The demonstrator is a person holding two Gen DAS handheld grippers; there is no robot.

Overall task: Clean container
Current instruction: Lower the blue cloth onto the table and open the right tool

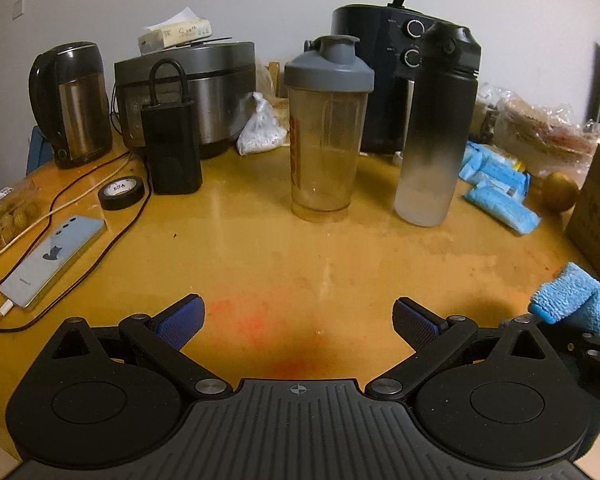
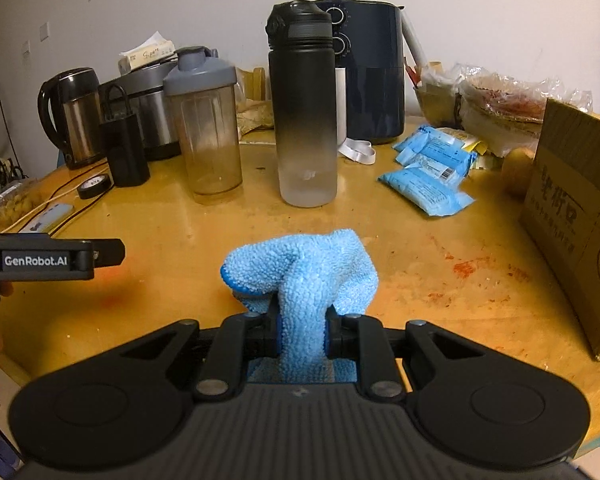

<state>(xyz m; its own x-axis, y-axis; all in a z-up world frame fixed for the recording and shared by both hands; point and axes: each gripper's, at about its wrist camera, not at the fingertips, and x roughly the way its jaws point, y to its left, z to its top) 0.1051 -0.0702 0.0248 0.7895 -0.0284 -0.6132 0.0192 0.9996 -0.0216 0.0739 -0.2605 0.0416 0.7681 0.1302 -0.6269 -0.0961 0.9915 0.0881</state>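
I am holding the left gripper (image 1: pixel 299 322) wide open over the bare table (image 1: pixel 260 248) — the clear shaker (image 1: pixel 327 128) and the black bottle (image 1: pixel 438 128) are standing ahead, lids on, looking empty. My right gripper (image 2: pixel 302 338) is clamping the blue cloth (image 2: pixel 300 272).

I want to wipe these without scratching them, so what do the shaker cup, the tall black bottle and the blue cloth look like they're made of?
Shaker cup: clear, cloudy plastic body, you can see through it; matte grey plastic lid.
Tall black bottle: likely frosted plastic, fading from black to translucent at the base.
Blue cloth: looks like microfibre, with a nubby looped pile.
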